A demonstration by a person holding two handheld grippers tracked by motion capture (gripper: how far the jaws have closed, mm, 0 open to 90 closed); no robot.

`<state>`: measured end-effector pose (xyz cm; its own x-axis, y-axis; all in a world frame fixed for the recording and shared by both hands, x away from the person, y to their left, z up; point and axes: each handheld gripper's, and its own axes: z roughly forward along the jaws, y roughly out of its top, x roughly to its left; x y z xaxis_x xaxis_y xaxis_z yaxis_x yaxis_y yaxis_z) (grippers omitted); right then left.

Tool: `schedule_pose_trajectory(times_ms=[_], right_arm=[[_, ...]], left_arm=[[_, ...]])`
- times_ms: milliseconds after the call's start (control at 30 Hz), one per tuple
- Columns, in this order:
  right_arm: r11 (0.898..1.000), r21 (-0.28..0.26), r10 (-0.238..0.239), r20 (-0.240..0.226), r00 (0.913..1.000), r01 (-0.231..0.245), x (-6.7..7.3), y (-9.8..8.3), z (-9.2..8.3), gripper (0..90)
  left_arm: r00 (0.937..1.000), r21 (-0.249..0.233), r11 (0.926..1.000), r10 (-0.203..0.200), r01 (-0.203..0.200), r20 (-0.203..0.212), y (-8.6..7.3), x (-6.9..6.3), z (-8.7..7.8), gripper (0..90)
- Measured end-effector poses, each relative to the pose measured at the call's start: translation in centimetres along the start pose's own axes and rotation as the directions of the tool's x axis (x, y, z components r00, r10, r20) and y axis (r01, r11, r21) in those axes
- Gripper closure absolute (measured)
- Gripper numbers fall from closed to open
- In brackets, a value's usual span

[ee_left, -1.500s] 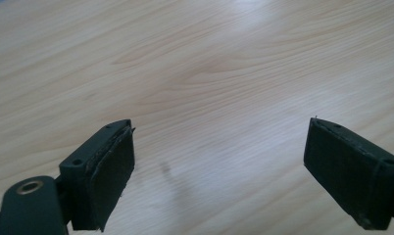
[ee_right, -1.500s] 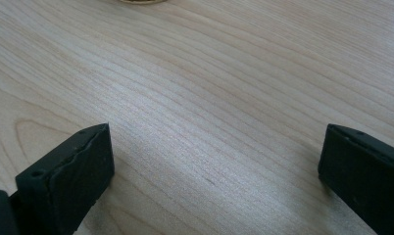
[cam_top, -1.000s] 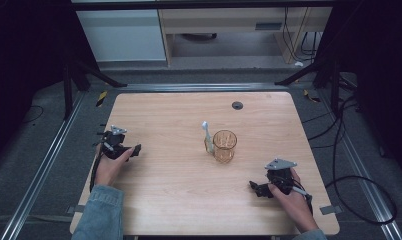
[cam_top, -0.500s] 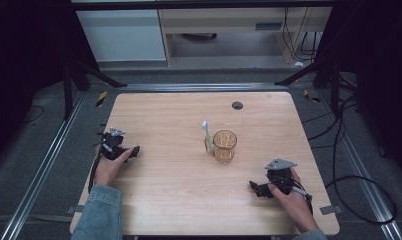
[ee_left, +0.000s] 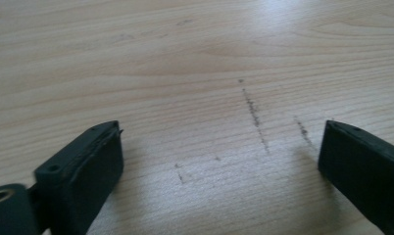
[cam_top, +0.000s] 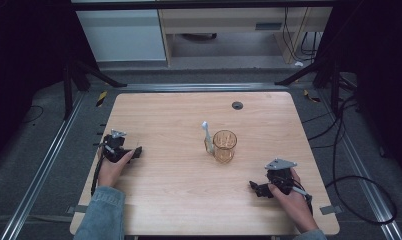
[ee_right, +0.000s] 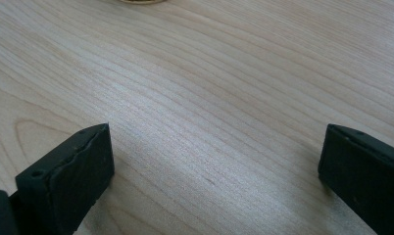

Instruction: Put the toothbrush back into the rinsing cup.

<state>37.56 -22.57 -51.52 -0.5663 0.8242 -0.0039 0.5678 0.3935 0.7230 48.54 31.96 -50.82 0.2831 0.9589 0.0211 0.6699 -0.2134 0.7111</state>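
An amber glass cup (cam_top: 224,145) stands near the middle of the wooden table (cam_top: 179,200). A white toothbrush (cam_top: 207,135) leans upright against the cup's left side. My left gripper (cam_top: 134,151) rests low at the table's left side, pointing right. Its jaws have just been opening; in the left gripper view they (ee_left: 219,161) stand wide with bare wood between them. My right gripper (cam_top: 254,189) sits near the front right, pointing left. It (ee_right: 217,161) is open over bare wood, and the cup's base (ee_right: 138,1) peeks in at the top edge.
A black round grommet (cam_top: 237,105) is set into the table near its far edge. Faint dark scuff marks (ee_left: 254,115) run across the wood ahead of the left jaws. Metal rails and cables (cam_top: 359,200) lie on the floor around the table.
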Motion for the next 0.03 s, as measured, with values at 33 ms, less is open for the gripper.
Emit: schedule_pose_trajectory(times_ms=[33], right_arm=[[1.0, 0.0, 0.0, 0.0, 1.0, 0.0, 0.0, 0.0, 0.0, 0.4]], left_arm=[[1.0, 0.0, 1.0, -0.001, 0.001, 0.0, 0.0, 0.0, 0.0, 0.0]])
